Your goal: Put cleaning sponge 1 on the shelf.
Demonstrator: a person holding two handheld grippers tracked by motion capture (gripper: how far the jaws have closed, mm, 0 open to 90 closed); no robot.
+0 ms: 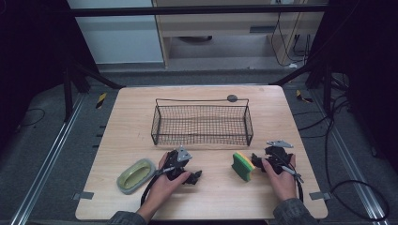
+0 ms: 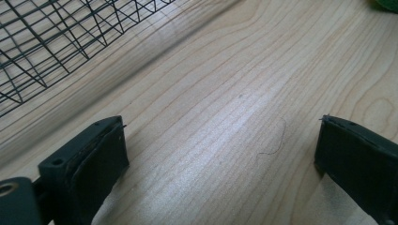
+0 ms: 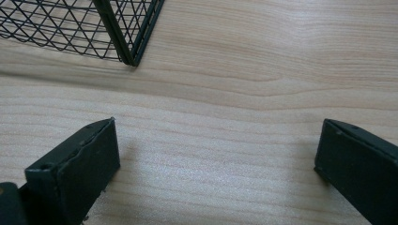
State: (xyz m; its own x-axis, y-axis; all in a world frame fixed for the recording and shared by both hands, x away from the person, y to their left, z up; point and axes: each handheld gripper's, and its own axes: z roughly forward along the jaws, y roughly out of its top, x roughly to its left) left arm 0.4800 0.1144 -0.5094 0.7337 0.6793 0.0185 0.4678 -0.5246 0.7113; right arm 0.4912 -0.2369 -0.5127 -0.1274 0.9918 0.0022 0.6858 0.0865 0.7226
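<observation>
A: How do your jaws stand?

B: On my left gripper [image 1: 193, 177] and my right gripper [image 1: 256, 161] both pairs gape wide with nothing between them, just bare pale wooden counter [image 2: 225, 117].

A: And the things?

B: The yellow-and-green sponge [image 1: 243, 166] stands just beside my right jaws. The pale green oval dish [image 1: 135, 175] lies near my left hand. The black wire mesh basket [image 1: 202, 124] sits beyond, apparently empty.

A: Which step?

B: I judge it's the start: nothing grasped. Next, swing the right jaws around the sponge and close gently.

A: Any writing?

B: 0 labels readable.
</observation>
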